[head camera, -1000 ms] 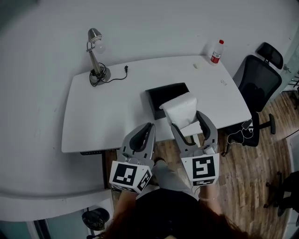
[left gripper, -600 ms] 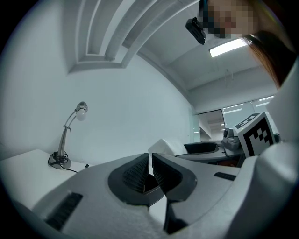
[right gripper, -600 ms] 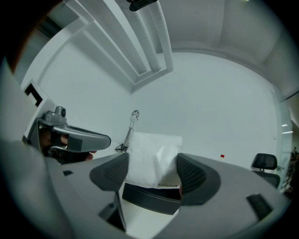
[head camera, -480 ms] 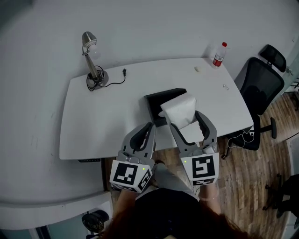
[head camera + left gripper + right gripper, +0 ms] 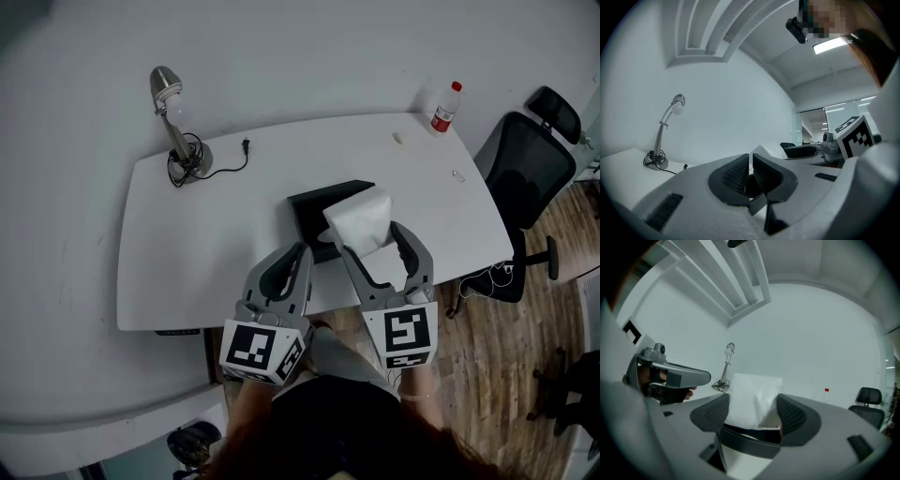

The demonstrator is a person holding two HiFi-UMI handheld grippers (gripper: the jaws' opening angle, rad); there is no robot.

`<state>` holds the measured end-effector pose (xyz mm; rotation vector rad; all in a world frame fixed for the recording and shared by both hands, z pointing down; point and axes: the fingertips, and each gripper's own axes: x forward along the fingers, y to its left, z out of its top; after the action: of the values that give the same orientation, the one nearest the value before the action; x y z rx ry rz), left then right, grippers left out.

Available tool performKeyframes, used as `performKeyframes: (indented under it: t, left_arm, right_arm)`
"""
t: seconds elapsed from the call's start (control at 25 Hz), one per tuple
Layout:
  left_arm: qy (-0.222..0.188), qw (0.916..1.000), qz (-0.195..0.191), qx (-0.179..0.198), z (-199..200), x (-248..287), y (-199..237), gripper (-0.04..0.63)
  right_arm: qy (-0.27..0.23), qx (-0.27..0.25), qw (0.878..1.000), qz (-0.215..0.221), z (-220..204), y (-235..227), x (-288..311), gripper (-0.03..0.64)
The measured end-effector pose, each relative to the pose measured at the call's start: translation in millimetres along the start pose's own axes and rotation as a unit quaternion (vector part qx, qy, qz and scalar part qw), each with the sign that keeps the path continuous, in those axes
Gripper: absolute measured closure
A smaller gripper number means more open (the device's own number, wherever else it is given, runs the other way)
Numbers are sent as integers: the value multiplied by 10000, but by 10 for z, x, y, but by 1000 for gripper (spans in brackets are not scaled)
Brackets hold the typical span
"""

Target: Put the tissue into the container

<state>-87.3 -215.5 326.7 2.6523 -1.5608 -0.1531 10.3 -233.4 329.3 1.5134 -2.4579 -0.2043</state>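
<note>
A white tissue pack (image 5: 359, 220) is held upright between the jaws of my right gripper (image 5: 371, 240), which is shut on it. The pack hangs over the near right part of the black container (image 5: 314, 208) in the middle of the white table (image 5: 206, 244). In the right gripper view the tissue pack (image 5: 753, 397) fills the gap between the jaws, with the container's dark rim (image 5: 745, 437) below it. My left gripper (image 5: 297, 255) hovers at the table's front edge, left of the container. In the left gripper view, the left gripper (image 5: 751, 163) is shut and holds nothing.
A desk lamp (image 5: 173, 122) with its cable stands at the back left of the table. A red-capped bottle (image 5: 446, 108) and two small bits (image 5: 400, 138) lie at the back right. A black office chair (image 5: 525, 159) stands to the table's right, on a wooden floor.
The head view has shifted a little. Both grippers and the held tissue pack stay almost where they were over the container's near side.
</note>
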Motion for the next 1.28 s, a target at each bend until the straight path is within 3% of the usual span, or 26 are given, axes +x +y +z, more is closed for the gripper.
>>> performKeyframes:
  t: [1.28]
  left_arm:
    - [526,9981,167,-277,-402,614,368,551]
  right_arm:
    - [955,369,9943,297,-743,-145,793,279]
